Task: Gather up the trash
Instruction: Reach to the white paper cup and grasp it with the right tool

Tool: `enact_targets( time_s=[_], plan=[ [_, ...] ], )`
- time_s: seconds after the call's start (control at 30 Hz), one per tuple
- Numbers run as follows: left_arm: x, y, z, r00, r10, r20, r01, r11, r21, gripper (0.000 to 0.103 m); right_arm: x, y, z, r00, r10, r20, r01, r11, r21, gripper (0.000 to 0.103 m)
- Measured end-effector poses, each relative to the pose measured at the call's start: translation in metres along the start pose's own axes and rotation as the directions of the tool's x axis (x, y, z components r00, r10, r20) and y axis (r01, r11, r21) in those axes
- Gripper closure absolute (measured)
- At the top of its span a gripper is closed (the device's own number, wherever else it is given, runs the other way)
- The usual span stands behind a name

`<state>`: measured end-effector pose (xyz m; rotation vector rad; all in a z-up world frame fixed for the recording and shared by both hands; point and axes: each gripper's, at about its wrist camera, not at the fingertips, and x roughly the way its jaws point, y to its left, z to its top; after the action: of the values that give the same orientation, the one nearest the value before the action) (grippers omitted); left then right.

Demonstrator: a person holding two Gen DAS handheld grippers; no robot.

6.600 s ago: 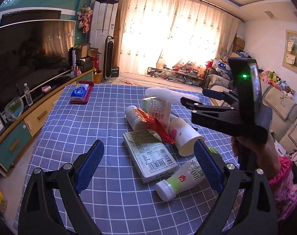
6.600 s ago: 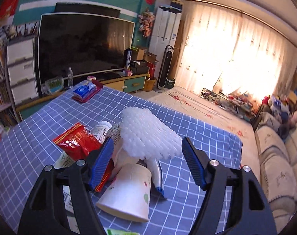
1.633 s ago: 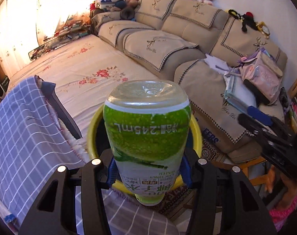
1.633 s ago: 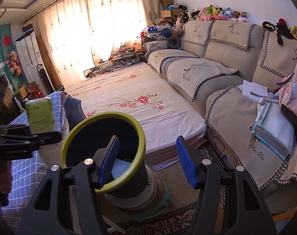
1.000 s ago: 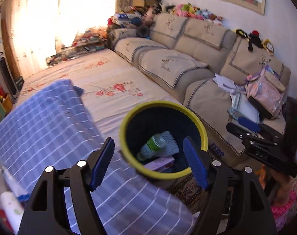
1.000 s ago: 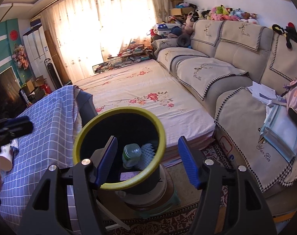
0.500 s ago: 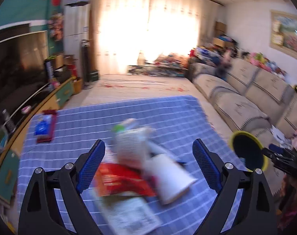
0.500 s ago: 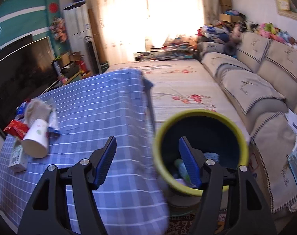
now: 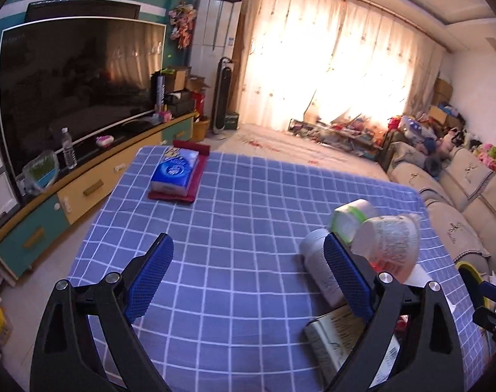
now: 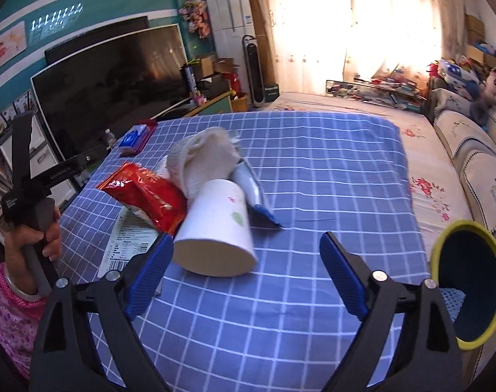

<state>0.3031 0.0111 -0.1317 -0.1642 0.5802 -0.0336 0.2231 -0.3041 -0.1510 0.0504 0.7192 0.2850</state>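
Trash lies heaped on the blue checked table (image 9: 248, 215): a paper cup (image 10: 215, 232) on its side, a red snack bag (image 10: 143, 196), a crumpled white bag (image 10: 205, 160) and a flat carton (image 10: 130, 245). My right gripper (image 10: 246, 274) hovers just before the cup, jaws opening, nothing pressed between them. My left gripper (image 9: 248, 277) is over bare cloth, jaws opening and empty. The pile's white bottle (image 9: 319, 268) and carton (image 9: 346, 336) lie behind its right finger. The yellow-rimmed bin (image 10: 437, 251) stands off the table's right edge.
A blue tissue pack (image 9: 176, 173) on a red tray sits at the table's far left. A TV and low cabinet (image 9: 84, 189) line the left wall and sofas (image 9: 460, 196) the right. A hand (image 10: 35, 238) holds the left gripper (image 10: 28, 189).
Both views swung from the bin back to the table. The green bottle the left gripper held now lies in the bin. Both grippers' jaws stand wider.
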Motion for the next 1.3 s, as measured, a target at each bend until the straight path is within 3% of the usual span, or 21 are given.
enact_targets(
  time_s=[0.2, 0.6, 0.67, 0.7, 0.83, 1.3],
  plan=[
    [0.002, 0.011, -0.004, 1.0, 0.024, 0.018, -0.023, 0.999, -0.04, 0.01, 0.036, 0.016, 0.001, 0.998, 0.038, -0.059, -0.037, 0.999, 0.012, 0.015],
    [0.009, -0.001, -0.012, 1.0, 0.019, -0.001, -0.019, 1.0, 0.0, 0.01, 0.064, 0.027, -0.009, 0.993, -0.015, -0.117, 0.014, 1.0, -0.012, 0.011],
    [0.01, 0.0, -0.013, 1.0, 0.022, -0.001, -0.022, 1.0, -0.007, 0.01, 0.068, 0.029, -0.01, 0.992, -0.025, -0.124, 0.023, 1.0, -0.018, 0.017],
    [0.01, 0.001, -0.013, 1.0, 0.023, -0.001, -0.024, 1.0, -0.01, 0.01, 0.068, 0.028, -0.011, 0.992, -0.021, -0.126, 0.019, 1.0, -0.014, 0.028],
    [0.009, 0.003, -0.013, 1.0, 0.025, -0.004, -0.025, 0.999, -0.022, 0.01, 0.062, 0.028, -0.01, 0.994, -0.009, -0.111, 0.007, 1.0, -0.018, 0.034],
    [0.011, 0.004, -0.014, 0.999, 0.043, -0.007, -0.043, 0.999, -0.026, 0.01, 0.01, 0.022, -0.013, 0.998, 0.038, -0.056, -0.039, 0.999, -0.011, 0.038]
  ],
)
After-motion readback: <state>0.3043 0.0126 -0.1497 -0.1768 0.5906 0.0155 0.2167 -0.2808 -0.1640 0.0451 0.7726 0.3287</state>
